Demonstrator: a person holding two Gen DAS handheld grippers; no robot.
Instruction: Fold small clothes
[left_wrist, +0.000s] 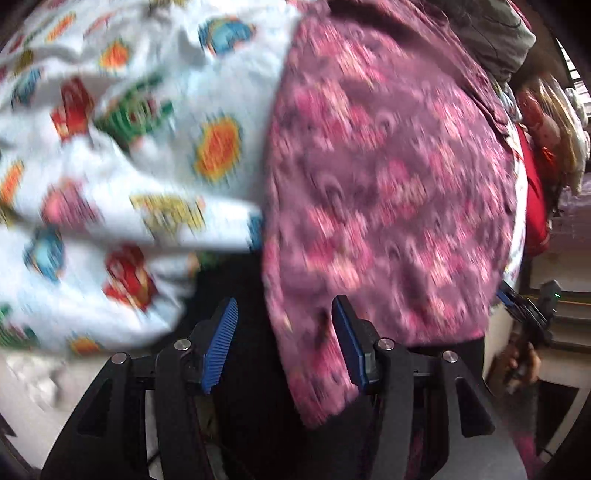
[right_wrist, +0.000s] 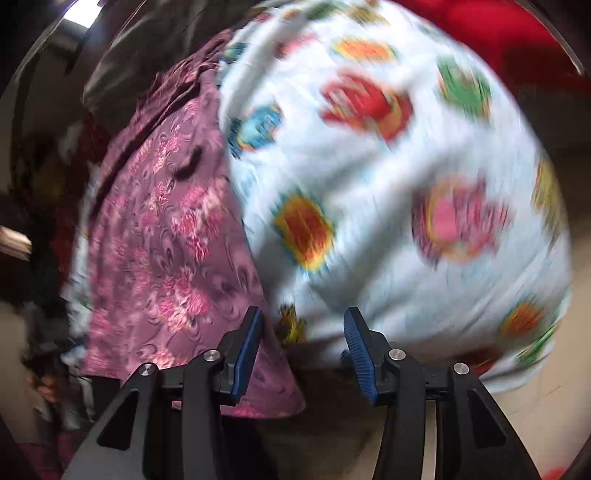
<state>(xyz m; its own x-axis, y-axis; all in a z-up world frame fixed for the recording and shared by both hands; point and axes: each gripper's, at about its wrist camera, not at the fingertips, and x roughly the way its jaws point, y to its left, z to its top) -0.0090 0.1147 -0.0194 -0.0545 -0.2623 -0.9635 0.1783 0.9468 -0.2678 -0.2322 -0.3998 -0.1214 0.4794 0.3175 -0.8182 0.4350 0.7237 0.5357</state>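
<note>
White printed cloth is filling the right of the right wrist view, beside a purple flowered garment. Both the left gripper and right gripper are standing half open, fingers holding nothing. Best pinch a clean hem, not bunched layers.

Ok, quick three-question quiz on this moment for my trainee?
1. True or false: the right gripper grips the white printed garment.
2. Which cloth lies beside the white one? A) purple floral cloth B) a striped towel C) blue jeans
3. Fill in: the left gripper stands ____.

Key: 1 false, its pads are apart and hold nothing; 2 A; 3 open.
</note>
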